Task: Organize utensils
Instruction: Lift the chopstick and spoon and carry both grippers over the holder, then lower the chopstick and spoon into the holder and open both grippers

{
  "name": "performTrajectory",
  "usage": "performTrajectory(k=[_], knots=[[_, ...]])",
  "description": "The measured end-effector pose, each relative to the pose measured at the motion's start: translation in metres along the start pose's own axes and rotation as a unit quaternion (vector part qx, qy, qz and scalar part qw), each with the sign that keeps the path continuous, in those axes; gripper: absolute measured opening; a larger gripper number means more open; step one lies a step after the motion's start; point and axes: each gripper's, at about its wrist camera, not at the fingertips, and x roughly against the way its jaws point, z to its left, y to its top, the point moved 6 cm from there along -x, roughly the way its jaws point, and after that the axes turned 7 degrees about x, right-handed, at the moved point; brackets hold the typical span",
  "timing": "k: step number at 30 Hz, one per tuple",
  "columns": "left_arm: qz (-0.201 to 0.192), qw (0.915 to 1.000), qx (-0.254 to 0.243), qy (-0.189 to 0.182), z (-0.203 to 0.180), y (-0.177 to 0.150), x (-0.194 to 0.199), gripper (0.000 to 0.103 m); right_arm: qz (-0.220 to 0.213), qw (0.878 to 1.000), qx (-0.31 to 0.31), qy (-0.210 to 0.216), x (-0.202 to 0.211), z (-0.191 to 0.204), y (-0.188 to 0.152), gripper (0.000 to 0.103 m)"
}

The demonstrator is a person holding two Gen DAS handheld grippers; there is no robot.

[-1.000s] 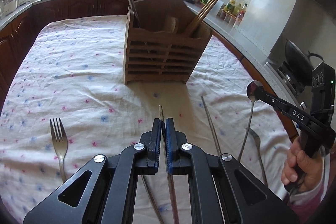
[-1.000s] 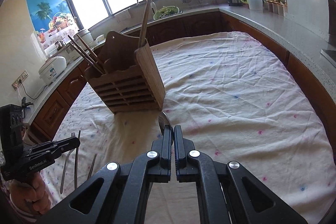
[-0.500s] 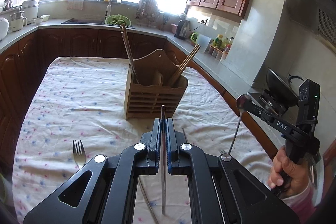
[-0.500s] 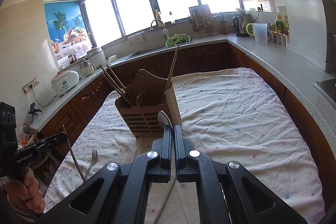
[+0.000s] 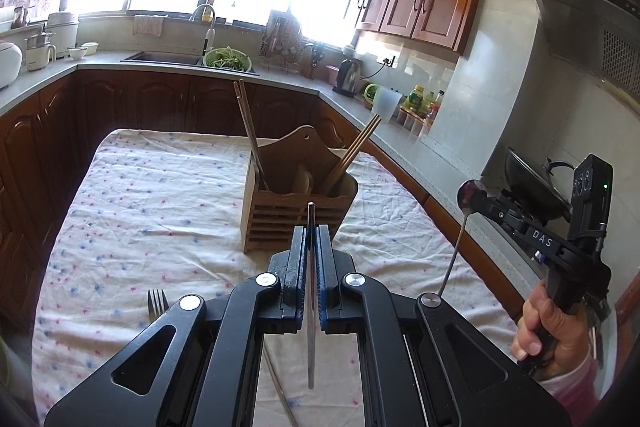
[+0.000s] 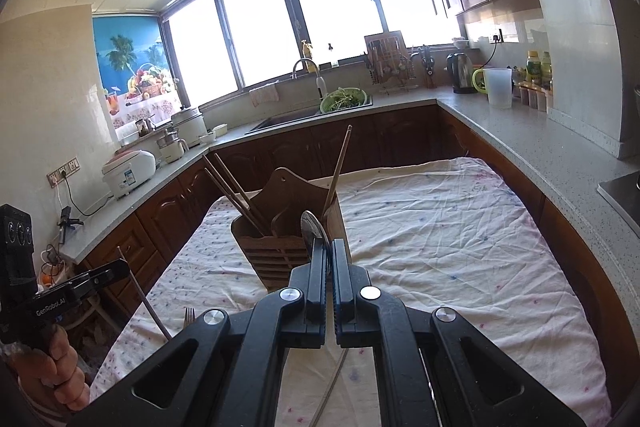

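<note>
1. Leftmost on the wrinkled, speckled white cloth (image 5: 168, 187) lies a steel fork (image 5: 158, 303), tines pointing away, just left of the left gripper (image 5: 311, 247).
2. Next, the left gripper's black arms and blue pads are pressed together on a thin, flat metal chopstick (image 5: 310, 307), which stands nearly upright between them, its tip poking above the pads and its length hanging below.
3. Beyond it, mid-table, stands the slatted wooden utensil holder (image 5: 296, 215) with an arched back, wooden chopsticks (image 5: 248, 131) leaning out at both sides.
4. Further right, the right gripper (image 6: 329, 259) is clamped on a polished steel spoon (image 6: 314, 227); its round bowl rises above the fingertips and its slim handle trails down toward the person's hand (image 5: 548, 331).
5. Compared with a second ago, both grippers have risen: the chopstick and spoon, then low at the cloth, now hang clear of it, and the holder sits lower and farther off in both views.
</note>
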Motion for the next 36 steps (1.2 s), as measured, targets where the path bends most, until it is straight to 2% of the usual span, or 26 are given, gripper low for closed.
performTrajectory(k=[9,21,30,33,36], knots=[[-0.033,0.9995,-0.005,-0.001,-0.001,0.032,0.002,0.003,-0.014,1.0,-0.001,-0.005,-0.014,-0.003,0.018,0.002],[-0.093,0.9955,-0.02,0.003,-0.006,0.105,-0.007,0.003,-0.047,0.998,0.005,-0.028,-0.045,-0.007,0.062,0.002],[-0.123,0.9919,-0.029,0.011,-0.004,0.159,-0.037,0.003,-0.083,0.994,0.031,-0.057,-0.082,-0.005,0.104,0.002],[-0.129,0.9912,-0.028,0.015,-0.001,0.17,-0.05,0.003,-0.105,0.991,0.052,-0.065,-0.092,0.0,0.116,0.002],[-0.134,0.9904,-0.026,0.02,0.004,0.177,-0.066,0.003,-0.109,0.989,0.071,-0.07,-0.107,0.007,0.121,0.002]])
